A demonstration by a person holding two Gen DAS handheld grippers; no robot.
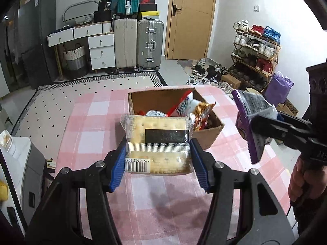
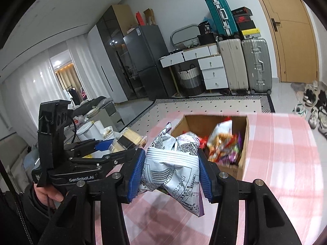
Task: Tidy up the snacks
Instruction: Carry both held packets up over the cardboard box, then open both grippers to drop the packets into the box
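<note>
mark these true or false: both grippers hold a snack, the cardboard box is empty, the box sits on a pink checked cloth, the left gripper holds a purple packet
1. Both grippers hold a snack: true. The left gripper is shut on the cracker pack; the right gripper is shut on the purple packet.
2. The cardboard box is empty: false. Several snack bags lie in it.
3. The box sits on a pink checked cloth: true.
4. The left gripper holds a purple packet: false. It holds the clear cracker pack.
</note>
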